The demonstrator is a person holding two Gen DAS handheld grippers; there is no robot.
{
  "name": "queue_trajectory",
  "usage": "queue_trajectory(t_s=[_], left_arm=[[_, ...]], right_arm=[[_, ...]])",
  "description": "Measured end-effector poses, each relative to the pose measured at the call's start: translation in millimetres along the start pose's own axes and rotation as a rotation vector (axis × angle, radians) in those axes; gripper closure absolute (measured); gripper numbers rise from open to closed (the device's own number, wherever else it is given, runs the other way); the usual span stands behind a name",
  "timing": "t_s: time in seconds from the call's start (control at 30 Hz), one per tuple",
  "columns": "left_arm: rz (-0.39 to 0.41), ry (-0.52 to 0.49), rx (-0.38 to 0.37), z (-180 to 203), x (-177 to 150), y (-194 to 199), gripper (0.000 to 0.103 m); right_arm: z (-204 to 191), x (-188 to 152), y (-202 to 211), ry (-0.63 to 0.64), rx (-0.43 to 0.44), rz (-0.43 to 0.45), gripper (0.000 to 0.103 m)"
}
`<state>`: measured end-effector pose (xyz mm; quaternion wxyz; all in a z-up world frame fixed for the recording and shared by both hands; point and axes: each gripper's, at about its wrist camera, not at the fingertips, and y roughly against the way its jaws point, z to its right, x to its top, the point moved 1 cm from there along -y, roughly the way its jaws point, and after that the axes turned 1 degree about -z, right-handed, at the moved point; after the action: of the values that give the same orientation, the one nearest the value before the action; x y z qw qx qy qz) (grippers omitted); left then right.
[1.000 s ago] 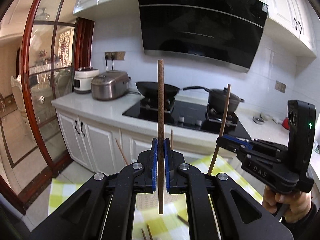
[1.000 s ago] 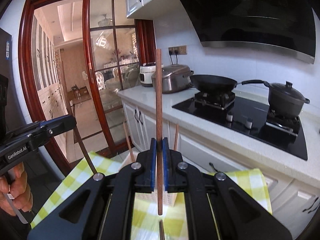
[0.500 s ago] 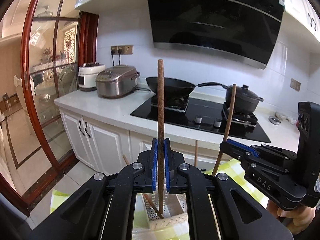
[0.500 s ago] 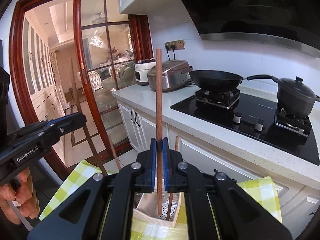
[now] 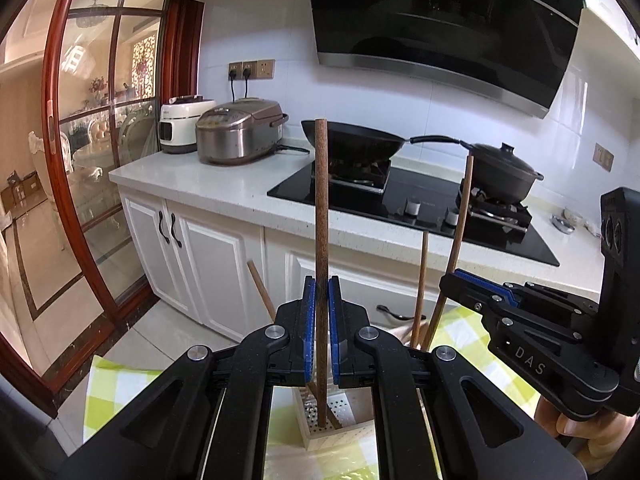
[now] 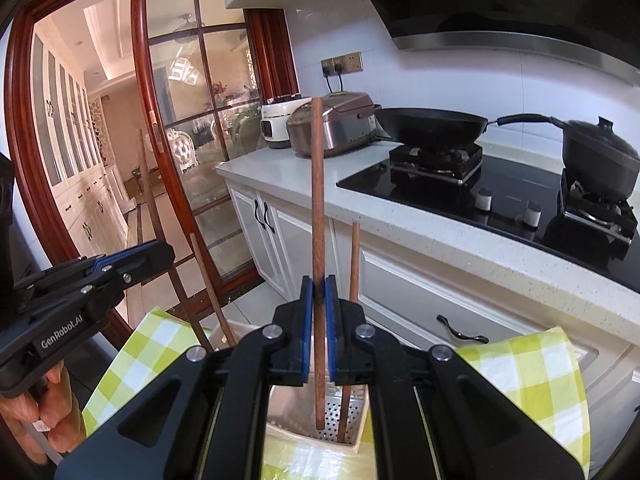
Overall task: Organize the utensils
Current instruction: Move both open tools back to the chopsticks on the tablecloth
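My left gripper [image 5: 321,298] is shut on a brown chopstick [image 5: 321,200], held upright with its lower tip inside the cream utensil holder [image 5: 340,436]. My right gripper [image 6: 319,298] is shut on a second brown chopstick [image 6: 318,200], also upright, its tip over the holder's perforated floor [image 6: 352,412]. Two more chopsticks [image 6: 354,256] stand leaning in the holder. Each gripper shows in the other's view, the right gripper [image 5: 472,284] at the right side and the left gripper [image 6: 132,256] at the left side.
The holder stands on a green and white checked cloth [image 6: 532,380]. Behind it are white cabinets [image 5: 200,256], a counter with a rice cooker [image 5: 240,132], a black hob with a wok [image 5: 356,140] and a pot [image 5: 504,172]. A glass door [image 5: 80,140] is at the left.
Both grippers have lowered and tilted down towards the holder with their chopsticks. The holder, out of sight one second ago, now lies under both tips.
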<state>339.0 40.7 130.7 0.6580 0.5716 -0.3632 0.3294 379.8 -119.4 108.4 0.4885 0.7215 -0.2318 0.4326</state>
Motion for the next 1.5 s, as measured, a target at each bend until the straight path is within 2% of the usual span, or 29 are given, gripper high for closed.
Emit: queue_trajectory(t_s=[0.4,0.53,0.57,0.6,0.67,0.77,0.83,0.97,1.1,1.23,1.4,1.5], left_arm=[[-0.075,-0.004,0.015,-2,-26,-23,0.097],[-0.13,-0.006,0.015,-2,-33,-34,0.097],[-0.141,-0.005,0.013,-3,-34,-36,0.096],[-0.152,-0.001,0.015,-3,-35,-39,0.095],[-0.148,0.004,0.014,-4,-35,-37,0.095],[-0.135,0.007,0.006,-4,-33,-30,0.088],[-0.115,0.011,0.001,-4,-33,-20,0.077],[-0.092,0.024,-0.011,-4,-35,-4,0.077],[-0.059,0.059,-0.031,-8,-51,25,0.072],[-0.057,0.096,-0.04,-12,-82,50,0.067],[-0.127,0.15,-0.05,-19,-143,65,0.068],[-0.189,0.153,-0.034,-20,-188,68,0.068]], right_arm=[[0,-22,-16,-0.014,0.003,-0.059,0.097],[-2,-29,-22,-0.007,0.015,-0.097,0.096],[-3,-30,-23,-0.003,0.017,-0.103,0.094],[-3,-30,-22,-0.004,0.015,-0.1,0.084],[-1,-29,-16,-0.005,0.01,-0.085,0.071],[5,-26,-3,-0.004,-0.012,-0.059,0.069],[10,-27,6,-0.011,-0.021,-0.049,0.068],[21,-36,25,-0.023,-0.034,-0.036,0.063],[35,-60,47,-0.031,-0.05,-0.042,0.055],[40,-106,66,-0.029,-0.057,-0.087,0.054],[44,-176,80,-0.038,-0.042,-0.179,0.054],[47,-204,90,-0.039,-0.022,-0.206,0.054]])
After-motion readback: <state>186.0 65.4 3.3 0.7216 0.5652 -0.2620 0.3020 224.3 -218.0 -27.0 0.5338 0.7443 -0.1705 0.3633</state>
